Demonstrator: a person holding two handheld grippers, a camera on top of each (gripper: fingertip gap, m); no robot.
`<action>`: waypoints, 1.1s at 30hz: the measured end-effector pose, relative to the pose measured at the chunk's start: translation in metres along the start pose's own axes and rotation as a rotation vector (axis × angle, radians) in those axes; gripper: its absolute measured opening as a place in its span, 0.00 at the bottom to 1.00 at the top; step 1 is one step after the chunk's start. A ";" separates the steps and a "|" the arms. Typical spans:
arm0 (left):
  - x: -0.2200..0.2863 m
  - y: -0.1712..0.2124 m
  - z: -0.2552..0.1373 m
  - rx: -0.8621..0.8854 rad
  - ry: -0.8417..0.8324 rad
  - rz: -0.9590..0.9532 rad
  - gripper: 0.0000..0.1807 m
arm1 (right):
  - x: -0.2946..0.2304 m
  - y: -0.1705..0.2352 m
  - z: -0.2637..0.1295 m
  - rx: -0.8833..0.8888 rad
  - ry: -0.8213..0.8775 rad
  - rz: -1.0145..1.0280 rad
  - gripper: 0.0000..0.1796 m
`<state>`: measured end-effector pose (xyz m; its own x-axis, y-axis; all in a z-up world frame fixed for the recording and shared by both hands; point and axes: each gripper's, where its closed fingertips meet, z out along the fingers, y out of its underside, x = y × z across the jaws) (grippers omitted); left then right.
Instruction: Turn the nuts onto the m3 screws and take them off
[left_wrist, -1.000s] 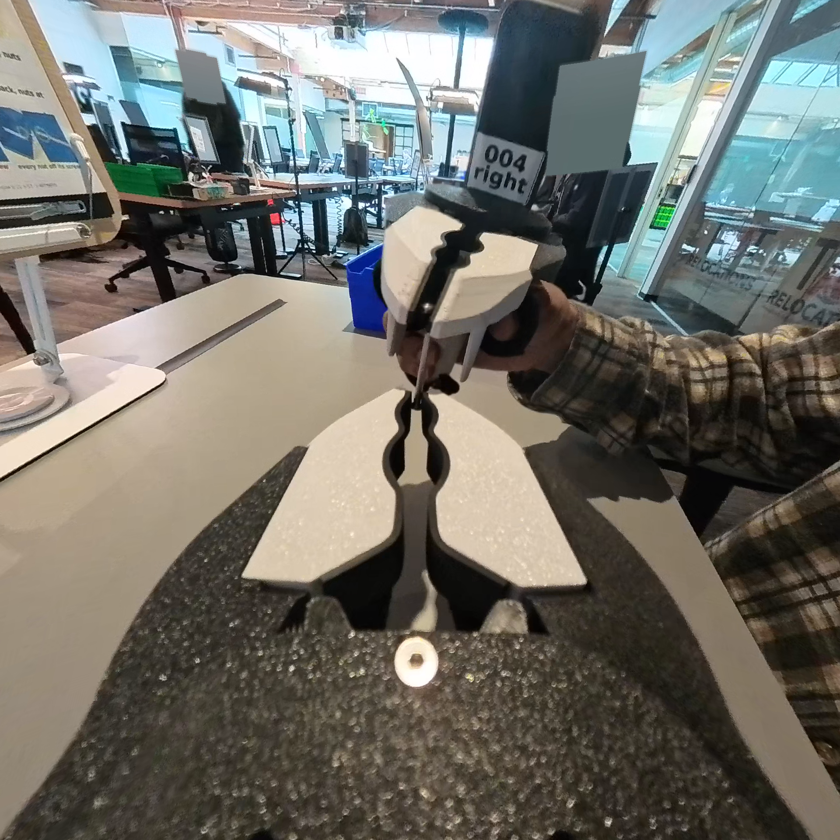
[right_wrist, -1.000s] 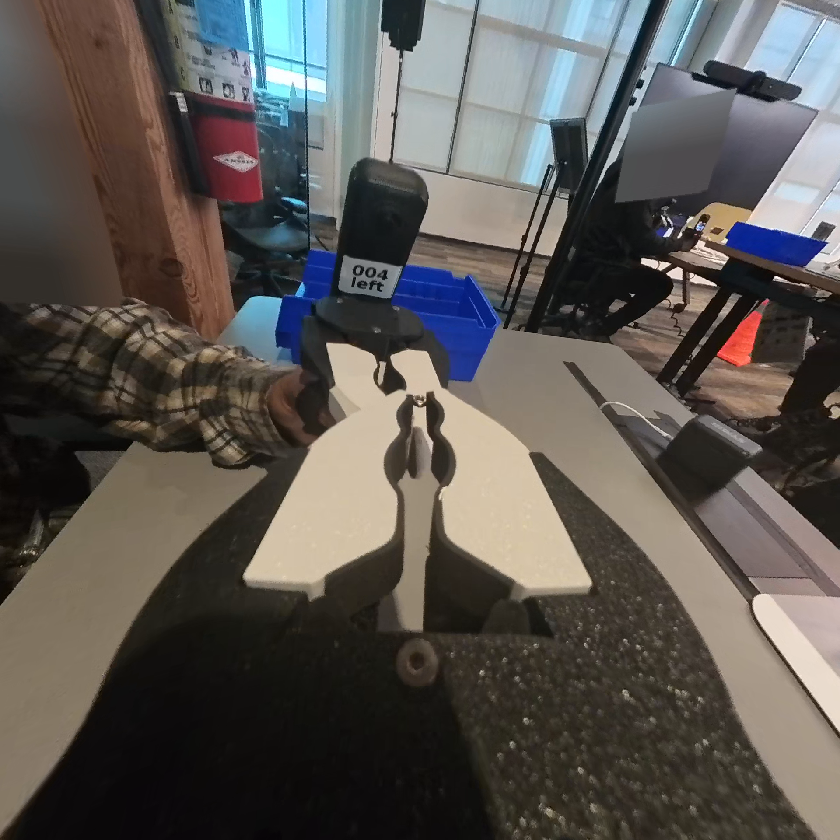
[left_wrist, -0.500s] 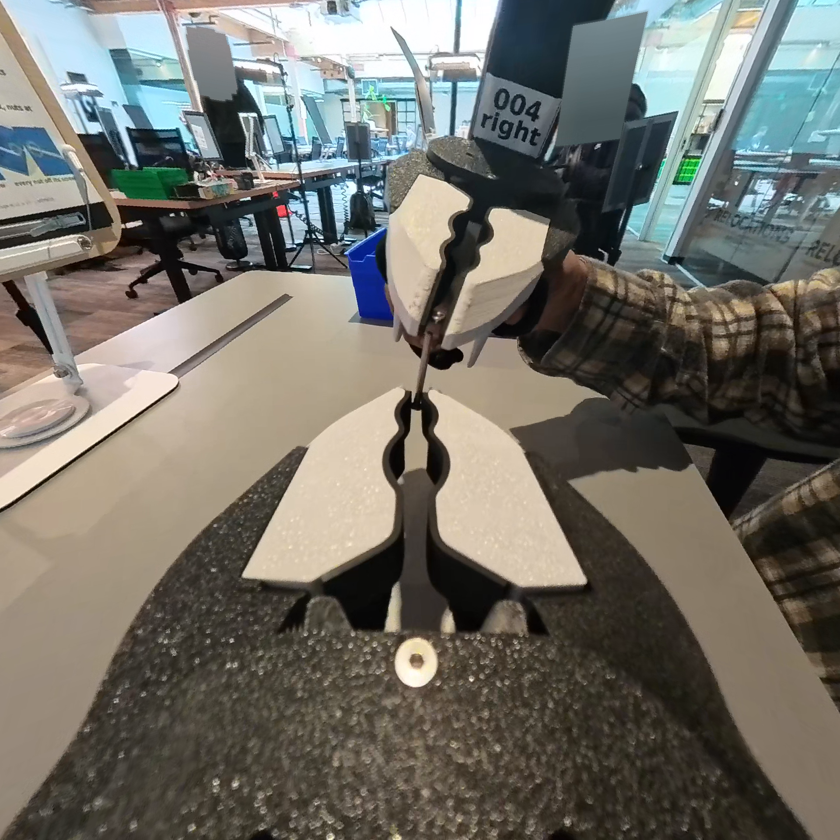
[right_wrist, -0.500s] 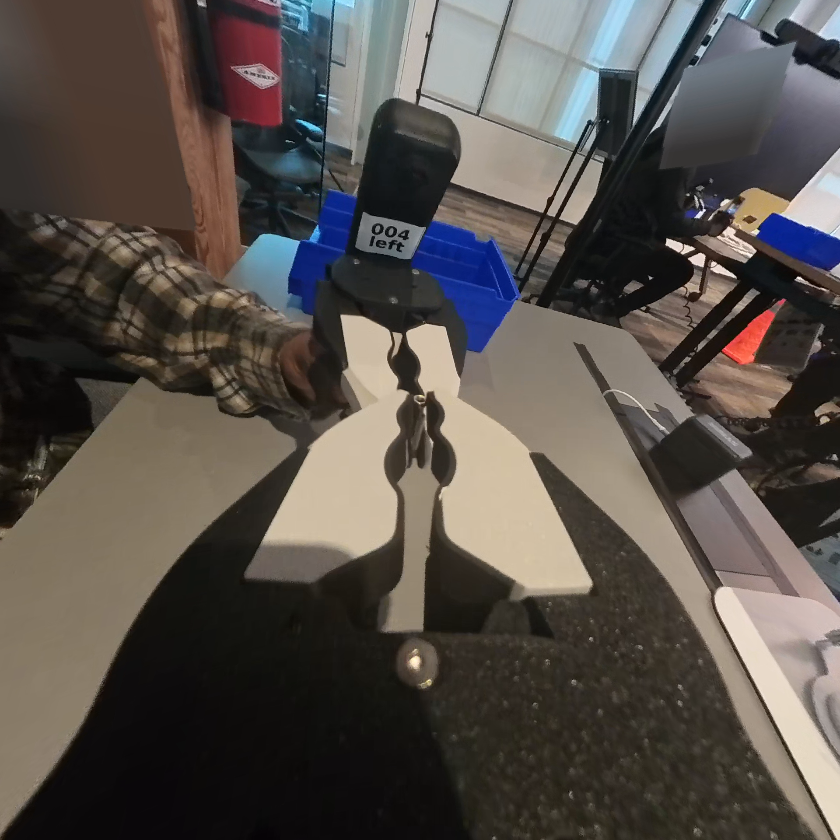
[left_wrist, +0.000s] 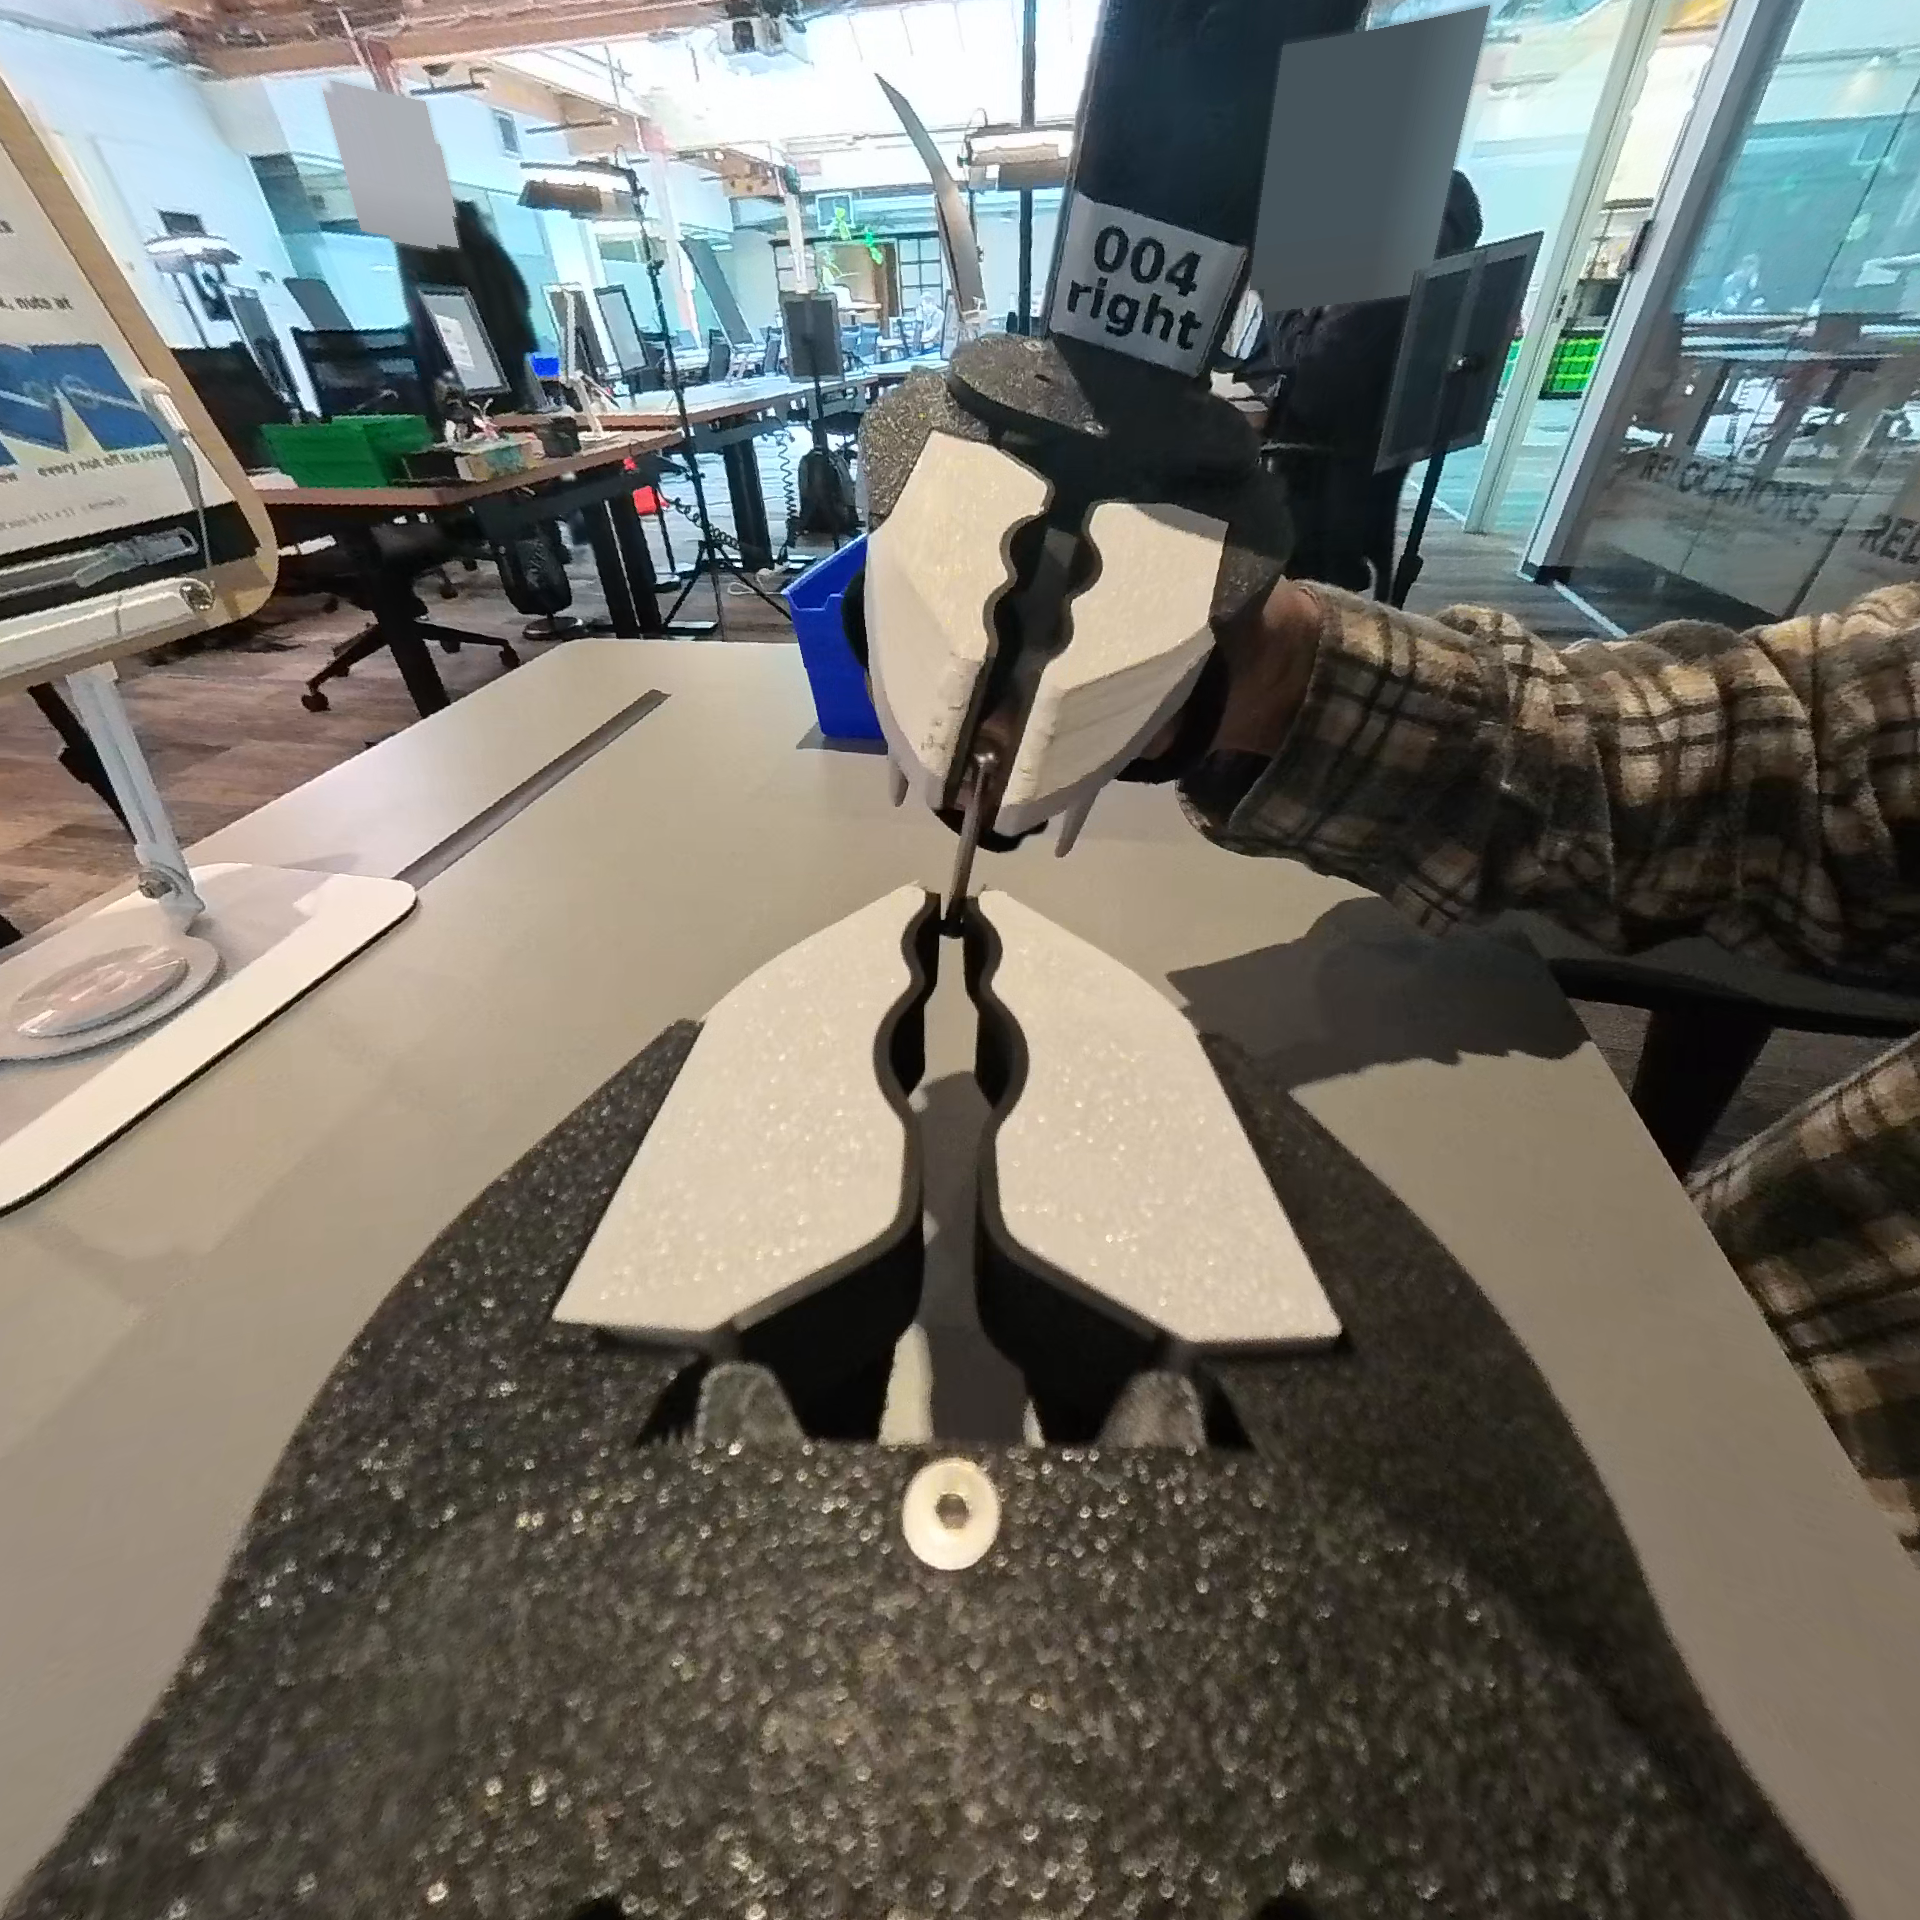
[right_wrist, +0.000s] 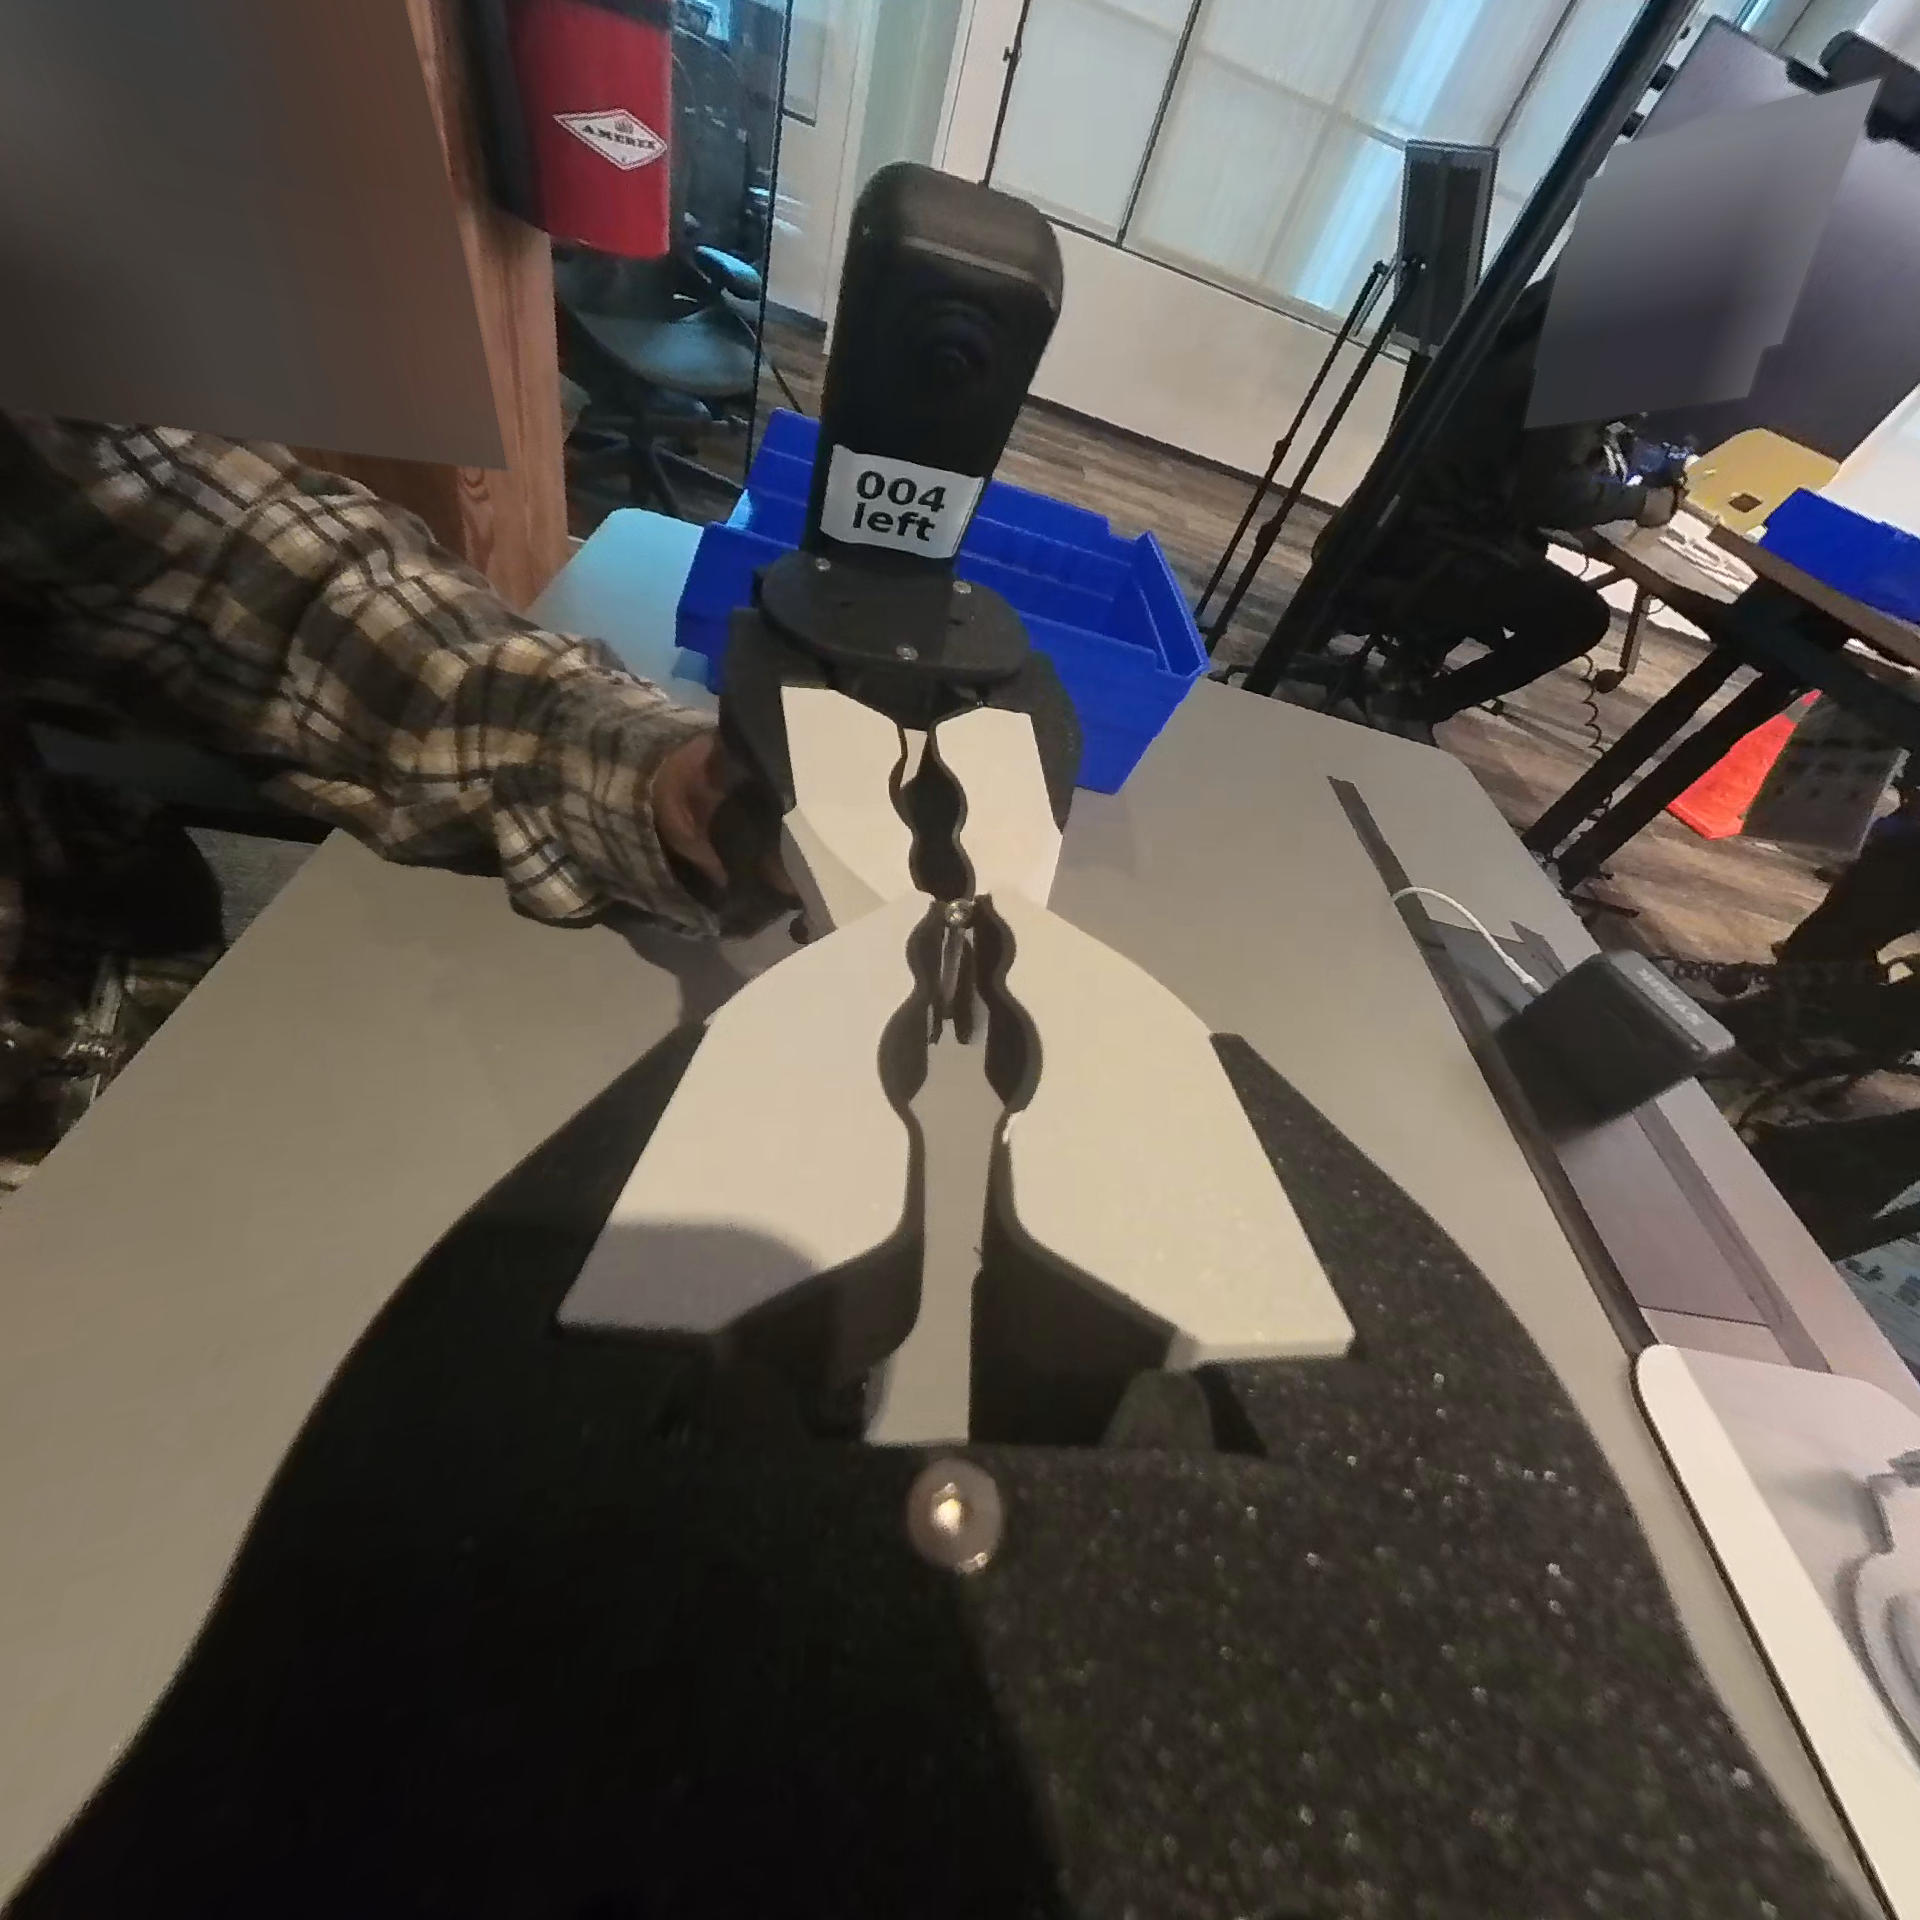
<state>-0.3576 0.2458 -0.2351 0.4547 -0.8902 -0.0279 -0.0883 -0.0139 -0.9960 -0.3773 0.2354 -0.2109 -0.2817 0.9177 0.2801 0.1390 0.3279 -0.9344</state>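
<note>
The right gripper (left_wrist: 982, 800) pinches the screw (left_wrist: 964, 852) near its head, jaws closed on it. The screw's lower end sits between the left gripper's (left_wrist: 951, 914) closed tips (nut there too small to see), above the table (left_wrist: 644, 831).

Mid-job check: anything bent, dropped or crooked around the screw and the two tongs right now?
Nothing stands out. The screw runs straight between the right tongs, shut on its head end, and the left tongs, shut at its tip. The nut there is too small to make out. No loose parts show on the grey table.
</note>
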 end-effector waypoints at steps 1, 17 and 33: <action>0.000 0.000 0.000 0.000 0.002 -0.001 0.02 | 0.000 0.000 0.000 -0.002 -0.002 -0.002 0.03; 0.000 0.002 0.001 -0.016 -0.007 0.006 0.02 | -0.002 0.002 -0.001 -0.036 -0.026 0.019 0.03; 0.000 0.004 0.002 -0.027 -0.013 0.020 0.02 | -0.004 0.004 -0.003 -0.066 -0.050 0.018 0.03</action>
<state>-0.3561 0.2467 -0.2390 0.4643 -0.8843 -0.0490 -0.1216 -0.0088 -0.9925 -0.3732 0.2341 -0.2150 -0.3253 0.9118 0.2508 0.2064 0.3273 -0.9221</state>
